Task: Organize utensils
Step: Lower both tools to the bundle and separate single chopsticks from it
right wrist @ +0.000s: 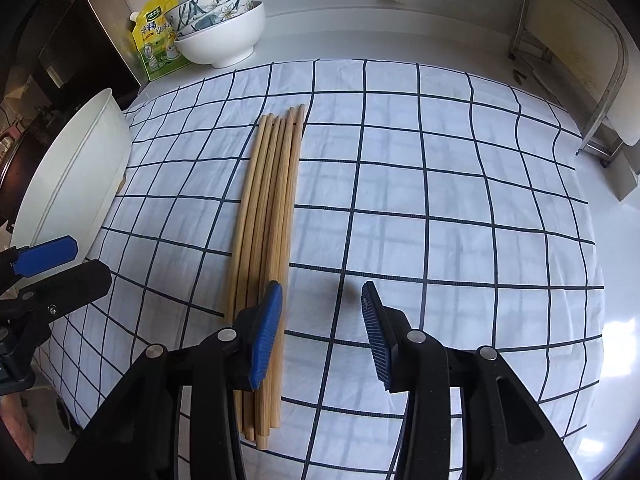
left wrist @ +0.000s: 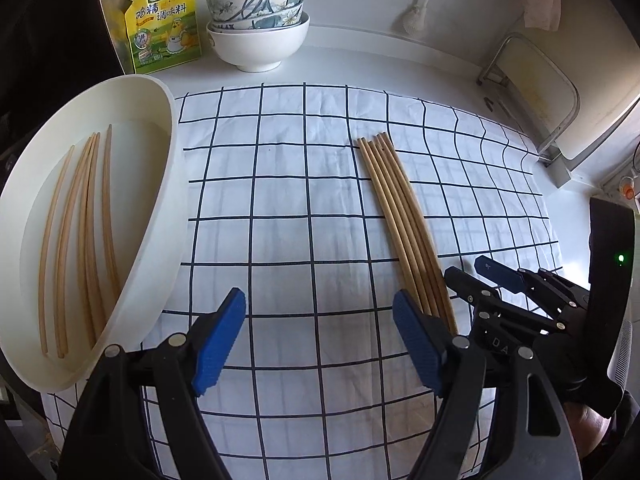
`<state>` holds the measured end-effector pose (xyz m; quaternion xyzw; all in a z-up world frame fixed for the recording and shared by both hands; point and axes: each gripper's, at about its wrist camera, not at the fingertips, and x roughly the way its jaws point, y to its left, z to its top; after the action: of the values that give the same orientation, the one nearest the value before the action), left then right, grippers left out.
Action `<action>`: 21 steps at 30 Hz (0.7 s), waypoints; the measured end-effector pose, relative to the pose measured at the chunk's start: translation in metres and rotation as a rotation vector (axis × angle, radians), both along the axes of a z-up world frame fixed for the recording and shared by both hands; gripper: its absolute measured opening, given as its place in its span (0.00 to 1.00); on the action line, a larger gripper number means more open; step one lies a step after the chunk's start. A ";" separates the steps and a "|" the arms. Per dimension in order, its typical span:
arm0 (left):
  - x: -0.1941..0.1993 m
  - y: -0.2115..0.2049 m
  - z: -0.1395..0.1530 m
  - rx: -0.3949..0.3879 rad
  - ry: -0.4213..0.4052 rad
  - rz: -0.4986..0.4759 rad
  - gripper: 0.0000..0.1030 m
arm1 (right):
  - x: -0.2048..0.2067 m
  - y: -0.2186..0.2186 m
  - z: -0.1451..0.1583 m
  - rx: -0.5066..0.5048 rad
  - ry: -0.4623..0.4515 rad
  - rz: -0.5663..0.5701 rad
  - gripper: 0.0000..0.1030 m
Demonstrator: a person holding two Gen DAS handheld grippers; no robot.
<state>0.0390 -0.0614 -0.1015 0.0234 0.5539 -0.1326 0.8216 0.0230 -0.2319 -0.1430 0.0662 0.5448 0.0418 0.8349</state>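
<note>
White counter under a checked cloth, bowls behind.

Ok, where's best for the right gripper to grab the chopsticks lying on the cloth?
Probably at the near ends. The chopsticks lie flat on the cloth, side by side, running away from the right gripper. Come from above with jaws across the bundle, one finger each side. They're open but sit a little right of it, so shift left first.
</note>
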 end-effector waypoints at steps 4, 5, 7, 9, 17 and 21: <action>0.001 0.000 -0.002 0.004 0.007 0.005 0.72 | 0.000 0.003 -0.002 -0.005 -0.001 0.013 0.39; 0.001 0.000 -0.003 0.005 0.008 0.007 0.72 | 0.000 0.004 -0.002 -0.005 -0.002 0.015 0.39; 0.001 0.000 -0.003 0.003 0.009 0.008 0.72 | 0.000 0.005 -0.003 -0.008 -0.005 0.021 0.39; 0.001 0.000 -0.004 0.004 0.007 0.009 0.72 | 0.001 0.007 -0.003 -0.016 -0.008 0.029 0.39; 0.002 -0.006 -0.007 -0.001 0.002 0.008 0.72 | 0.003 0.006 -0.003 -0.050 -0.022 0.035 0.39; 0.003 -0.015 -0.009 -0.007 -0.004 -0.003 0.72 | 0.005 -0.002 -0.003 -0.062 -0.028 0.020 0.39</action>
<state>0.0423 -0.0761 -0.1109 0.0214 0.5517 -0.1356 0.8227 0.0277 -0.2338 -0.1462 0.0342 0.5347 0.0343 0.8436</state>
